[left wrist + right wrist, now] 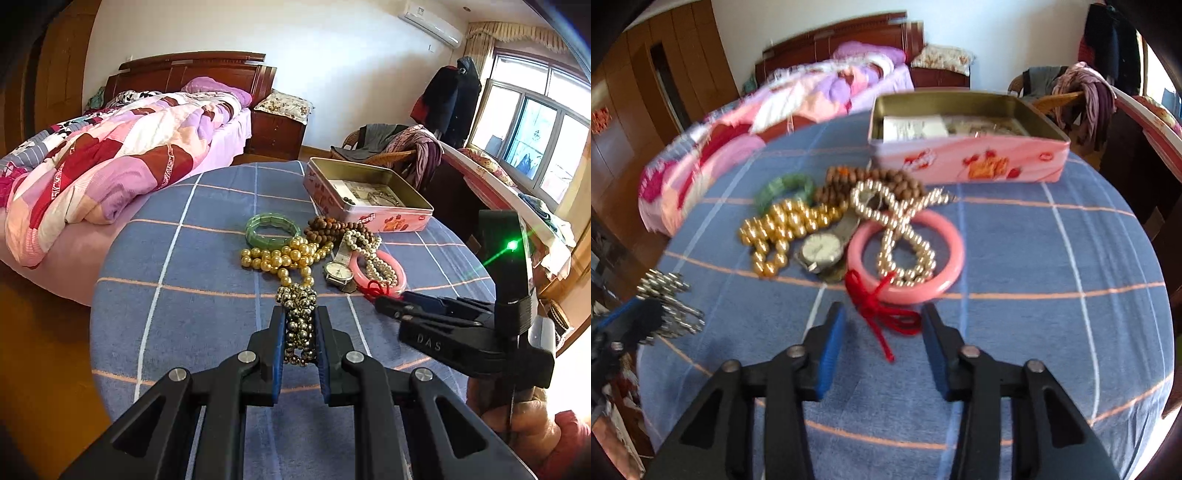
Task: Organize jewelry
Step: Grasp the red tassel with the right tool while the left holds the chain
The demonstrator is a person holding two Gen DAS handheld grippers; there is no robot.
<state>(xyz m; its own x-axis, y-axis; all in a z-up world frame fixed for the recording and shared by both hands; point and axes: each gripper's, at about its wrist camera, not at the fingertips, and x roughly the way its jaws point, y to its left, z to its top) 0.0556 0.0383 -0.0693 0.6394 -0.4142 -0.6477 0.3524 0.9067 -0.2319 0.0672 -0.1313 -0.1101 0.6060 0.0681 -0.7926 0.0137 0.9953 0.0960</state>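
Observation:
My left gripper [300,314] is shut on a strand of silver beads [297,295] and holds it just above the blue checked tablecloth [184,295]. Behind it lie gold beads [284,258], a green bracelet [258,225], brown wooden beads [325,225], a watch [338,271] and a pink bangle [945,236] with a pearl strand [905,236] draped through it. A red cord [886,321] is tied to the bangle. My right gripper [882,310] is open, its fingers either side of that cord, pads clear of it. The right wrist view is blurred.
An open pink tin [960,162] with papers and small items inside stands at the table's far side. A bed with a patchwork quilt [110,158] lies beyond the left edge. A wicker chair heaped with clothes [399,144] is at the back right.

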